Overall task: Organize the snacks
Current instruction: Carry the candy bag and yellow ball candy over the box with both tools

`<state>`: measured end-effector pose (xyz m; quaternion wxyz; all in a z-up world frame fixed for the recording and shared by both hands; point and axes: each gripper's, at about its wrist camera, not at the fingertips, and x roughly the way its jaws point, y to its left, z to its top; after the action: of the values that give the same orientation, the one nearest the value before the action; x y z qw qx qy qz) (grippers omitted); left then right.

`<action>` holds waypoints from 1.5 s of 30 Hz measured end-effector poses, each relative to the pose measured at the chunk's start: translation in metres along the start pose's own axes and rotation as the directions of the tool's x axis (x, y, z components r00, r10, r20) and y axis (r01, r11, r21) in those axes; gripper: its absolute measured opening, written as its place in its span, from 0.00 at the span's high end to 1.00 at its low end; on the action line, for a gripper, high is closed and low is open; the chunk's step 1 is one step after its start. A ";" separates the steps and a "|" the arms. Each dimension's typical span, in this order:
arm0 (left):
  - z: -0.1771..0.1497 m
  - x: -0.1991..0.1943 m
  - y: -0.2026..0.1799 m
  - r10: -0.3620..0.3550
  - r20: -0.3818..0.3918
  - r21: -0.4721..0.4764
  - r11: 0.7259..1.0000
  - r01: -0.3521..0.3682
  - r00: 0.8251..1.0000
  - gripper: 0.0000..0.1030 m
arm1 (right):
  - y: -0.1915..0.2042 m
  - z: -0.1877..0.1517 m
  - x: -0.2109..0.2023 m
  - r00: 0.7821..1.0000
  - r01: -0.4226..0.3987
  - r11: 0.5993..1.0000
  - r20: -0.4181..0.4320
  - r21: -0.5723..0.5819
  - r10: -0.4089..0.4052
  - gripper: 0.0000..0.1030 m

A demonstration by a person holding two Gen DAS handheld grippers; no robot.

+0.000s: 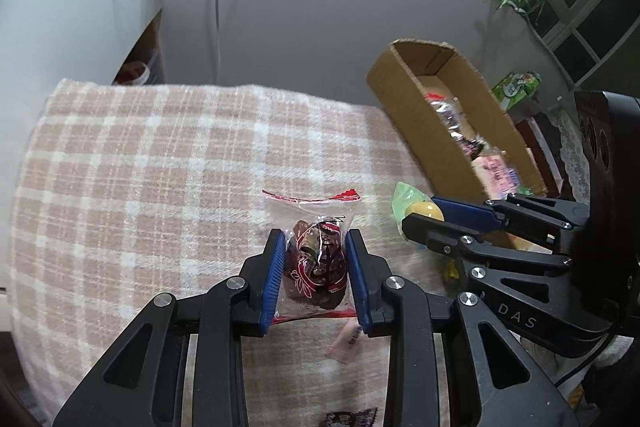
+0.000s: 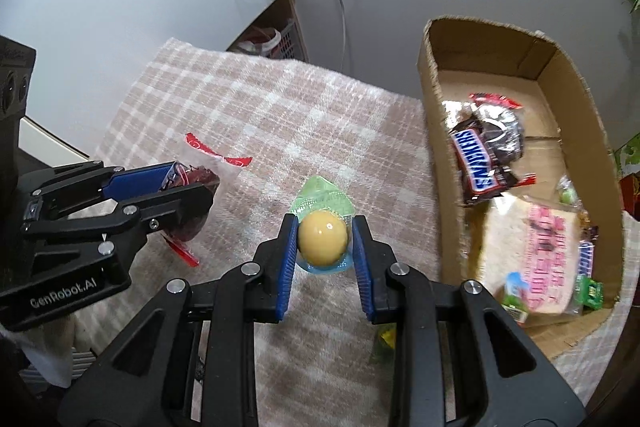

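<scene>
The right gripper (image 2: 325,241) has its jaws closed on a yellow jelly cup (image 2: 322,242), with the cardboard box (image 2: 436,131) just to its right, probably within easiest reach; the left gripper (image 1: 316,259) clamps a red-printed snack packet (image 1: 317,259) farther off, above the checked worktop (image 1: 140,167).

We see a pink-and-white checked cloth (image 1: 140,163) under everything, and our left gripper (image 1: 316,259) is black with blue pads (image 1: 274,279). The clear packet (image 1: 316,255) has red edges and dark maroon contents with a white leaf print. Our right gripper (image 2: 325,247) wears the same black and blue; its jelly cup (image 2: 323,241) is pale yellow under a green lid. The cardboard box (image 2: 434,131) is brown, with a brown Snickers bar (image 2: 476,163) lettered blue on white
</scene>
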<state>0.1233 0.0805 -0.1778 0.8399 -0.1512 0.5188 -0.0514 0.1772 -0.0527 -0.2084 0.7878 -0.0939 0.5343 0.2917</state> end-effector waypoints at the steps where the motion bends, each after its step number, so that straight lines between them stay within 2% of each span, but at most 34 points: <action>1: 0.001 -0.003 -0.002 -0.006 0.006 0.000 1.000 0.006 1.000 0.72 | -0.001 0.000 -0.004 1.000 0.000 1.000 0.006 0.001 0.000 0.73; 7: 0.010 -0.013 -0.023 -0.030 0.036 0.036 0.999 0.028 0.999 0.72 | -0.016 0.001 -0.036 0.999 0.005 1.000 0.050 0.011 -0.006 0.73; 20: 0.039 -0.017 -0.080 -0.093 0.072 0.156 0.984 0.081 0.993 0.72 | -0.072 -0.002 -0.083 0.990 0.080 0.993 0.105 0.082 -0.089 0.73; 35: 0.057 0.013 -0.133 -0.114 0.045 0.251 0.963 0.100 0.992 0.72 | -0.138 -0.014 -0.079 0.981 0.160 0.969 0.079 0.191 -0.177 0.73; 45: 0.067 0.039 -0.152 -0.088 0.026 0.252 0.965 0.078 0.996 0.72 | -0.168 -0.017 -0.064 0.984 0.153 0.957 0.049 0.245 -0.169 0.73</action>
<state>0.2116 -0.0599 -0.1366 0.8588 -0.0664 0.4857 -0.1488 0.2417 -0.2199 -0.1851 0.8327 -0.0307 0.5284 0.1628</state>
